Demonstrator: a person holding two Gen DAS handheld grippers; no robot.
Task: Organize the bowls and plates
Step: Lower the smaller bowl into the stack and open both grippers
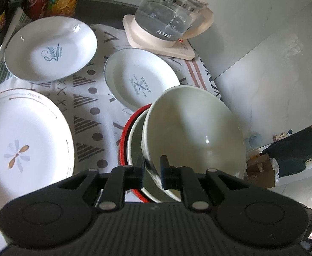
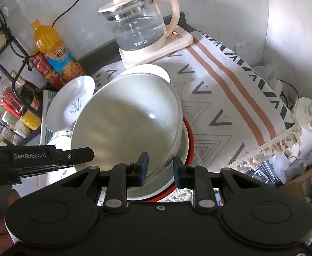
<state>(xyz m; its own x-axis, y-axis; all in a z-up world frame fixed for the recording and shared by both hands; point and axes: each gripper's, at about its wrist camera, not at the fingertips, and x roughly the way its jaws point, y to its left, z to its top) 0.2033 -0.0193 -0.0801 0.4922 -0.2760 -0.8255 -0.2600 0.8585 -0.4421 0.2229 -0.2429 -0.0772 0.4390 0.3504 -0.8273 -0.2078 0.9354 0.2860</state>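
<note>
Two grippers met at one white bowl (image 1: 194, 132), each straddling its rim from an opposite side. The patterned tablecloth (image 1: 87, 98) was the largest thing in sight, spread over the table with grey triangles, dots and crosses, and in the right wrist view with two salmon stripes running toward the front edge. On it, at the left of the left wrist view, lay the big flower plate (image 1: 26, 145), flat and partly cut off by the frame. Behind it sat the deep "Sweet" plate (image 1: 50, 49), well apart from the "Bakery" plate (image 1: 139, 79), which lay just behind the bowls. The glass kettle (image 1: 171, 15) stood on its cream base at the back, water inside, a red light showing on the base.

The white bowl was tilted, raised on one side, resting in a second white bowl (image 1: 134, 136) that sat in a red bowl (image 1: 124, 140); the stack stood near the table's front edge. The left gripper (image 1: 152, 168) was clenched on the white bowl's near rim, one finger outside the wall and one inside, both pressed to it. The right gripper (image 2: 160, 166) straddled the rim as well, its left finger touching the inner wall, while its right finger stood just clear of the outside, so it was not gripping. An orange juice bottle (image 2: 53, 51) and a red can (image 2: 42, 66) stood beside a black wire rack (image 2: 4, 64) of condiments at the back
</note>
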